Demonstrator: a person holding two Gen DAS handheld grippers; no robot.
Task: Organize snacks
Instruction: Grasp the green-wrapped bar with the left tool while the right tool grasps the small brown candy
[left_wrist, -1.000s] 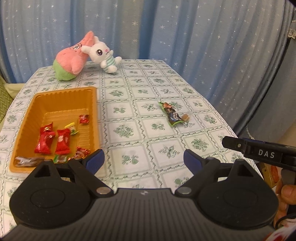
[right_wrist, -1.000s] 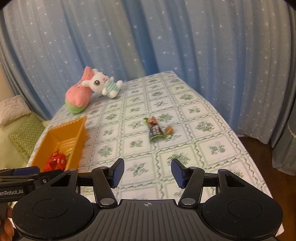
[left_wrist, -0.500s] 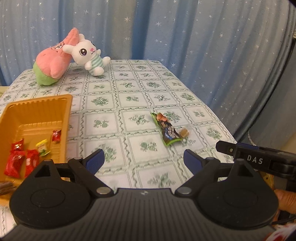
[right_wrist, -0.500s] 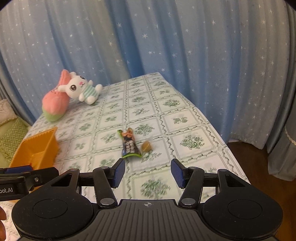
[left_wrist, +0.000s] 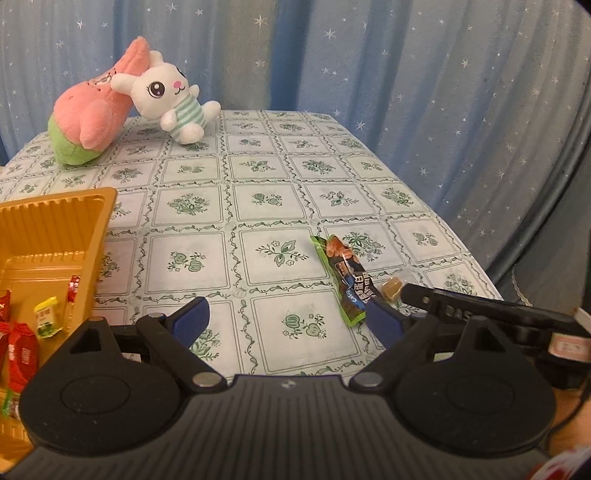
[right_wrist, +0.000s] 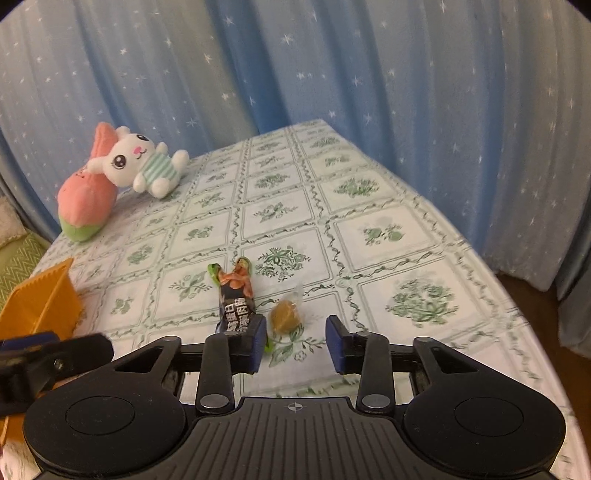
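While the right tongs (right_wrist: 295, 341) are closing with nothing between them yet, the left tongs (left_wrist: 286, 319) gape empty. Just beside the long snack packet (right_wrist: 238, 299), the small wrapped candy (right_wrist: 284, 315) looks light, crinkly and slippery; pinch its brown middle.

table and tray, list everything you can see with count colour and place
tray: one, orange, table's left edge
wrapped snacks in tray: several, mostly red, one yellow
snack bar: one, dark with green ends, on cloth near right claw
wrapped candy: one, brown, beside the bar
star plush: one, pink and green, far left
bunny plush: one, white, leaning on it
tablecloth: one, white-green
curtain: blue, behind
left claw: open, empty
right claw: closing, nothing between yet
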